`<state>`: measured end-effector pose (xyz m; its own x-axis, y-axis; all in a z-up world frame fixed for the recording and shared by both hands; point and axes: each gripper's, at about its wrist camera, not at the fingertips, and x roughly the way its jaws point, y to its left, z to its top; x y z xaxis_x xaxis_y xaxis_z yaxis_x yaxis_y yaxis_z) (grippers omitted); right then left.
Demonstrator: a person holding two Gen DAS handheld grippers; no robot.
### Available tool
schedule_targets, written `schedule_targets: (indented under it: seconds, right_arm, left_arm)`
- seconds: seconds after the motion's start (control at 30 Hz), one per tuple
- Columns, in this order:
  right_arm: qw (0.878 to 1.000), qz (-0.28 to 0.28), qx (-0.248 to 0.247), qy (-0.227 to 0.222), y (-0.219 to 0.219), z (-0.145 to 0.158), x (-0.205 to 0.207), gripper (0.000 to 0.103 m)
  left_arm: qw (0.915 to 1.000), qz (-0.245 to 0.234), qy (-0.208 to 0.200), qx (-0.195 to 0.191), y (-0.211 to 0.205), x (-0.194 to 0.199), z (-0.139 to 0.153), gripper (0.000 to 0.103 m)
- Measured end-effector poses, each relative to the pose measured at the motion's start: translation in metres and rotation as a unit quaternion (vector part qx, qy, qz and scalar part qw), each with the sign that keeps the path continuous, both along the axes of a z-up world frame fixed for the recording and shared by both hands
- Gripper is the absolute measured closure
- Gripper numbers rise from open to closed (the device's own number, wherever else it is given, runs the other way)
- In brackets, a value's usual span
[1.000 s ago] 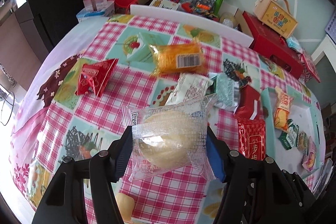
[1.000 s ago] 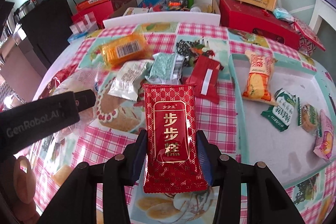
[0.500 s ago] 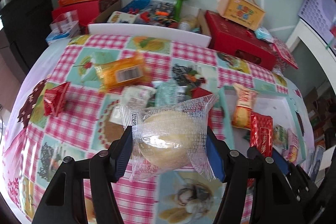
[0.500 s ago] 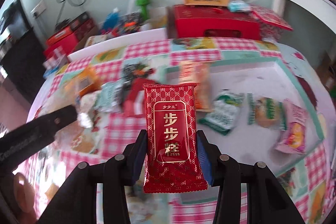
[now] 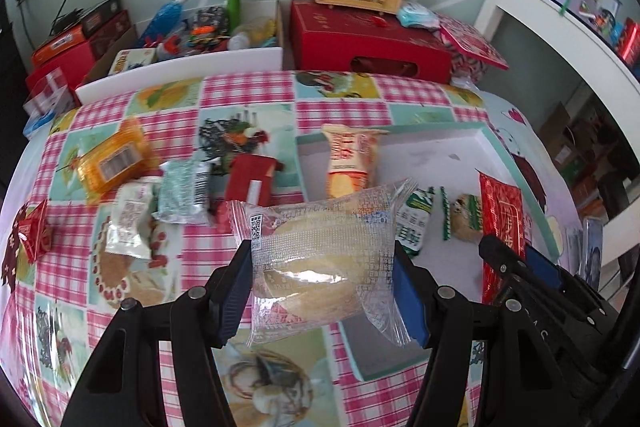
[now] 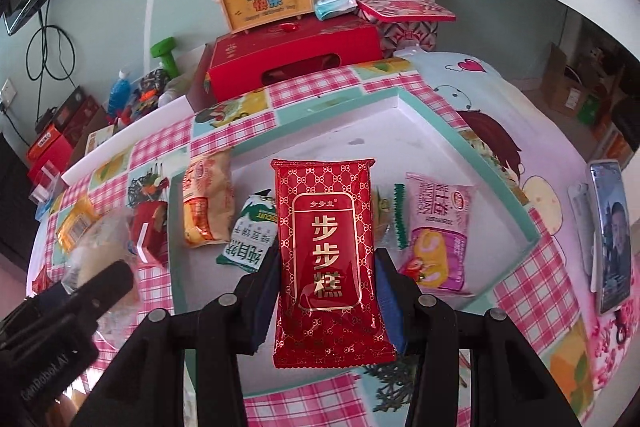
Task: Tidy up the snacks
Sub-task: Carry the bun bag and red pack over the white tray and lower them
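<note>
With both hands swung across from the loose pile, the left gripper (image 5: 324,291) now clamps its clear-wrapped bun (image 5: 320,263) over the tray's (image 5: 516,163) near edge, the right gripper (image 6: 326,291) pinches the red cake packet (image 6: 326,255) above the tray; drop-off looks imminent, probably.

The far half of the tray (image 6: 472,151) lies bare and open from above, while packets (image 6: 438,235) crowd its near half and loose snacks (image 5: 180,193) clutter the tablecloth (image 5: 248,95) to its left.
</note>
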<state>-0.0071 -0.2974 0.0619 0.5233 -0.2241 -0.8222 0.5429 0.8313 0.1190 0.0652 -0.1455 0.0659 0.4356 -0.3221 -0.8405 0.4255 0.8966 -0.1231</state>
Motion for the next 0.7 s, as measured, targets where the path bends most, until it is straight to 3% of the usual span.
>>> schedule_targets:
  seconds: [0.23, 0.7]
  right_arm:
    - [1.000, -0.007, 0.000, 0.004, -0.007, -0.005, -0.001, 0.054]
    - [1.000, -0.014, 0.022, 0.011, -0.019, -0.017, -0.002, 0.054]
  left_arm:
    - [0.9997, -0.021, 0.000, 0.014, -0.023, -0.006, -0.012, 0.037]
    - [0.9994, -0.014, 0.031, -0.005, -0.028, 0.000, -0.030, 0.035]
